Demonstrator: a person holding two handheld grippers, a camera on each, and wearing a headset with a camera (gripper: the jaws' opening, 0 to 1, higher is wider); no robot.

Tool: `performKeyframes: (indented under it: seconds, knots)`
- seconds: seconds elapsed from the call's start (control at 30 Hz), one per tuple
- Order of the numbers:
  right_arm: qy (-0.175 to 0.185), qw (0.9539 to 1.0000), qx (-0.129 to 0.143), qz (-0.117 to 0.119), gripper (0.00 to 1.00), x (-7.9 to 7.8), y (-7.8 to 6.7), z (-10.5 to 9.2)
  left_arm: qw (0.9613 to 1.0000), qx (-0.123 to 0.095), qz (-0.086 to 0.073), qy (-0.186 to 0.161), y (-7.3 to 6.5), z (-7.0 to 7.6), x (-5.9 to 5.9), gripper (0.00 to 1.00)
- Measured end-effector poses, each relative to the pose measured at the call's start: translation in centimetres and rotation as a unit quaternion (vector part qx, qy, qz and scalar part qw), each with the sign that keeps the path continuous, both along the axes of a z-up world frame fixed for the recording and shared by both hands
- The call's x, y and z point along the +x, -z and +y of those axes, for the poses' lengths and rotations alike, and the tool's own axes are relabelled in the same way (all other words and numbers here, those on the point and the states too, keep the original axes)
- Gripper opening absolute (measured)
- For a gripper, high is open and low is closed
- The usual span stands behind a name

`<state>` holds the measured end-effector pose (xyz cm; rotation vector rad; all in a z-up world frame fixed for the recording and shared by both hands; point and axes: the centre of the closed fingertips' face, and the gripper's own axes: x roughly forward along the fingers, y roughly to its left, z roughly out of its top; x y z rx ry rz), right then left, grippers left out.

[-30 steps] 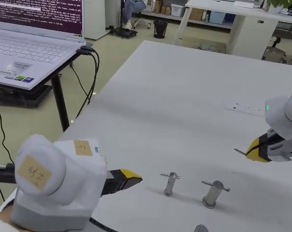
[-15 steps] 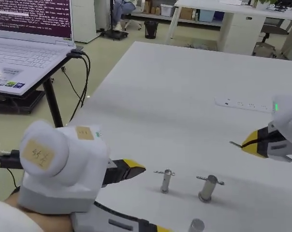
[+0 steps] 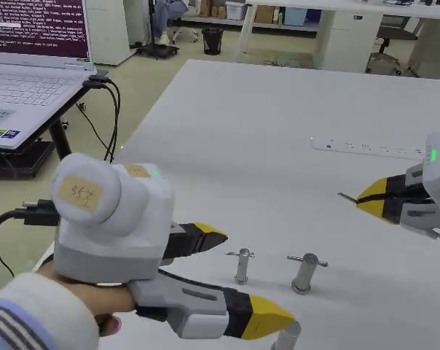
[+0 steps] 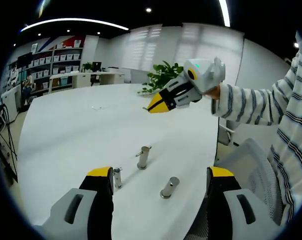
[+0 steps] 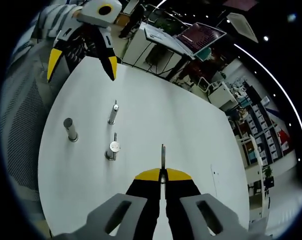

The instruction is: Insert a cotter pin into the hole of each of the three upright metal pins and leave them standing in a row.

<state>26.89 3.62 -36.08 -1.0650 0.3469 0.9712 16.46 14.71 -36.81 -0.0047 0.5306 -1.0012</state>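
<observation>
Our left gripper gapes wide beside the upright pins; our right gripper pinches a cotter pin beyond them.

Three metal pins stand upright; two carry cotter pins.

Laptop, power strip, white table

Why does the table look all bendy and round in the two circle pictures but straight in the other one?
Left gripper view: a fisheye lens bows the table edge and bends the ceiling light into an arc. Right gripper view: same bulging, table looks oval. Head view: edges straight, soft shadows beside the metal pins.
</observation>
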Motion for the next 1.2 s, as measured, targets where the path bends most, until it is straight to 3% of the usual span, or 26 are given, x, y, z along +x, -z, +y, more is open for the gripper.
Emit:
performKeyframes:
  seconds: [0.17,0.33,0.43,0.57,0.67,0.77,0.9,1.2]
  knots:
    - [0.010,0.9997,0.018,-0.011,0.00,-1.0,-0.4,0.0,0.9999,-0.002,0.003,0.010,-0.2,-0.9,0.4,0.67]
    - [0.023,0.9985,0.013,-0.048,0.00,-1.5,-0.8,-0.4,0.9999,-0.004,0.002,0.013,-0.4,-1.5,1.0,0.63]
    - [0.030,0.9978,0.022,-0.054,0.00,-2.0,-1.2,-0.5,0.9996,0.014,0.001,0.023,-0.1,-1.7,1.2,0.61]
    - [0.038,0.9965,0.026,-0.070,0.00,-2.8,-1.9,-0.6,0.9992,0.022,-0.005,0.033,-0.3,-2.2,1.6,0.61]
    - [0.047,0.9951,0.038,-0.078,0.00,-3.2,-2.2,-0.5,0.9991,0.018,-0.008,0.036,-0.6,-2.5,1.9,0.58]
    - [0.048,0.9938,0.032,-0.094,0.00,-3.6,-2.2,-0.5,0.9992,0.013,-0.012,0.037,-1.0,-2.8,2.2,0.55]
    - [0.054,0.9931,0.039,-0.096,0.00,-4.4,-2.0,-0.1,0.9994,-0.004,-0.018,0.029,-1.7,-3.3,2.8,0.50]
    - [0.079,0.9897,0.062,-0.103,0.00,-5.8,-1.6,0.8,0.9990,-0.014,-0.024,0.036,-2.0,-4.4,3.1,0.42]
